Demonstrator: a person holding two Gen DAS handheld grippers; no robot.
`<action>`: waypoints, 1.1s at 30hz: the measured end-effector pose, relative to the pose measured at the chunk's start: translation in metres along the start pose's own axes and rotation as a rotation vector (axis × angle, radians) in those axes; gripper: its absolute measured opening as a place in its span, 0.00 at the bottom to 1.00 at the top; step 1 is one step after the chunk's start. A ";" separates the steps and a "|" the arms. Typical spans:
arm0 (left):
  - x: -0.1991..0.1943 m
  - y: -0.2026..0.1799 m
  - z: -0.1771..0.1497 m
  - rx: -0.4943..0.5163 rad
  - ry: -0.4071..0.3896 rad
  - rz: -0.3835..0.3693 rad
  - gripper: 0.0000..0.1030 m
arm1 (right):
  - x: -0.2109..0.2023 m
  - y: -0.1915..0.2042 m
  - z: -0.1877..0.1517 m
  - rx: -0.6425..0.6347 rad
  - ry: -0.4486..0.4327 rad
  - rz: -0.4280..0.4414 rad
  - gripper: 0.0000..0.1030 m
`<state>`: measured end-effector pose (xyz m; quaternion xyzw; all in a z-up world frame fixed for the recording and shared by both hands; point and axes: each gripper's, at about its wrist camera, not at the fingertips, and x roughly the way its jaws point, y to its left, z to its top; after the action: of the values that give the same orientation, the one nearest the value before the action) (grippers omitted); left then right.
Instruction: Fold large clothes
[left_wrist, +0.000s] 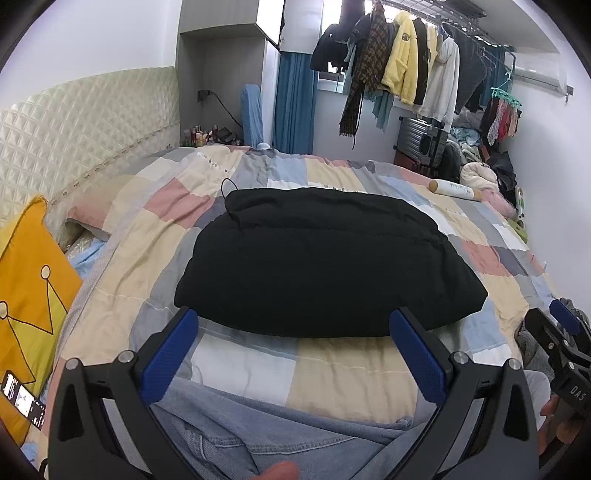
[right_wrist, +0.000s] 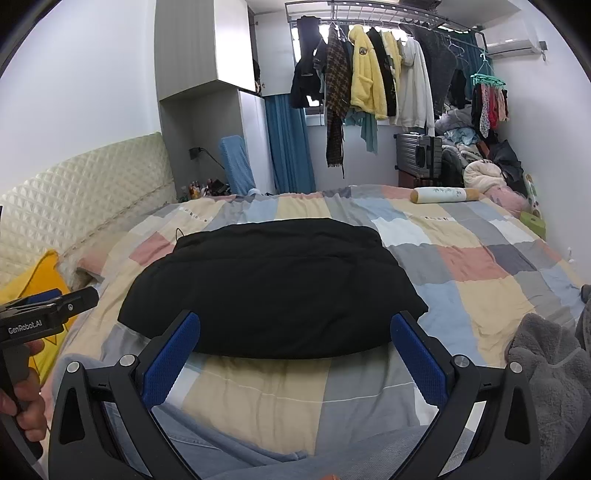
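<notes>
Puffy black garment (left_wrist: 325, 258) folded on patchwork quilt (left_wrist: 354, 373), likely soft, light, springy

Left gripper (left_wrist: 295, 350) and right gripper (right_wrist: 295, 354) both spread wide, empty; best pinched at near corners, left and right

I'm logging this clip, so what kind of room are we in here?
Most likely a home bedroom: a bed with a patchwork quilt and padded headboard, plus clothes on a hanging rail by the window.
</notes>
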<state>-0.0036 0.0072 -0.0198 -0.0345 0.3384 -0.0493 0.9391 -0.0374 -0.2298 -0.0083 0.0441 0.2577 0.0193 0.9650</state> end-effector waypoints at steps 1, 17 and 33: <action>0.000 0.000 0.000 0.001 0.000 0.000 1.00 | 0.000 0.000 0.000 -0.001 -0.001 -0.003 1.00; 0.000 -0.001 -0.003 -0.002 0.006 -0.003 1.00 | 0.002 0.001 0.002 -0.010 -0.002 -0.023 1.00; -0.002 0.001 -0.004 0.002 0.016 -0.011 1.00 | 0.003 -0.001 -0.002 0.004 0.006 -0.017 1.00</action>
<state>-0.0076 0.0079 -0.0217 -0.0349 0.3457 -0.0553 0.9361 -0.0358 -0.2305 -0.0112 0.0439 0.2609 0.0108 0.9643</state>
